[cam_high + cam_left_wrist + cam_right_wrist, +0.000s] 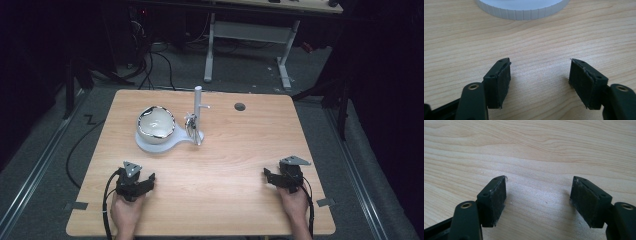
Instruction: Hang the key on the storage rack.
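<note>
Both hand-held grippers rest on the table (225, 165), jaws spread wide and empty. The left hand-held gripper (134, 181) sits at 6 o'clock of the bowl (156, 124); the right hand-held gripper (286, 176) lies well apart.

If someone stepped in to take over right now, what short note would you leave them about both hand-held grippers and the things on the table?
Left hand-held gripper: open, holding nothing, resting near the table's front edge.
Right hand-held gripper: open, holding nothing, also near the front edge.
Things: a bowl sits on the round end of a white stand; the stand's upright post rises just right of the bowl. In the left gripper view the stand's ribbed rim lies ahead.
Done: nothing visibly started.
Left: probably reaching for the bowl or stand.
</note>
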Motion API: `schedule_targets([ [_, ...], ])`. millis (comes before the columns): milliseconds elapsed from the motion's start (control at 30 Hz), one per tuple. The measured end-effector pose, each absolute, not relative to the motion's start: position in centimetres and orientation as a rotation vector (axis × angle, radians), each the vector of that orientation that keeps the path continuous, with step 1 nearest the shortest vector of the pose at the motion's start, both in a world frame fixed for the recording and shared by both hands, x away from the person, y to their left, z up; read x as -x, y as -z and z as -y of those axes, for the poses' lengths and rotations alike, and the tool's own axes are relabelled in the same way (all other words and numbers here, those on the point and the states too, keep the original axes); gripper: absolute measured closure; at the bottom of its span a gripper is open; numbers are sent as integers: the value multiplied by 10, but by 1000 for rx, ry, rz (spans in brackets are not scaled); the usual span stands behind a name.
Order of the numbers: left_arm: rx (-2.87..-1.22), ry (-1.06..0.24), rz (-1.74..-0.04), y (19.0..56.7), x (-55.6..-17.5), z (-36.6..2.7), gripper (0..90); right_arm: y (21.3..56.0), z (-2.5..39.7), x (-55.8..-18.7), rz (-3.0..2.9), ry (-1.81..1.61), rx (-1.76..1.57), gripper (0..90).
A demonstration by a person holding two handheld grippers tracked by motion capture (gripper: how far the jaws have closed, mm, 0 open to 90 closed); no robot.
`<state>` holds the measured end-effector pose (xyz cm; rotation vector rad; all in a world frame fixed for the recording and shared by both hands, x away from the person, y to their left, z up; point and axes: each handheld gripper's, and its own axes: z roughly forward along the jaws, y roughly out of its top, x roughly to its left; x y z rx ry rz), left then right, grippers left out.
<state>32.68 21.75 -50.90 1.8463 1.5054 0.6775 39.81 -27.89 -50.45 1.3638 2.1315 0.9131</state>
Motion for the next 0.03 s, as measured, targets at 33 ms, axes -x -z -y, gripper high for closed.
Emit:
schedule_targets([
  [33, -1847, -676, -1505, 509, -327, -217, 335, 504, 279, -398, -2131, -912, -1365, 291],
])
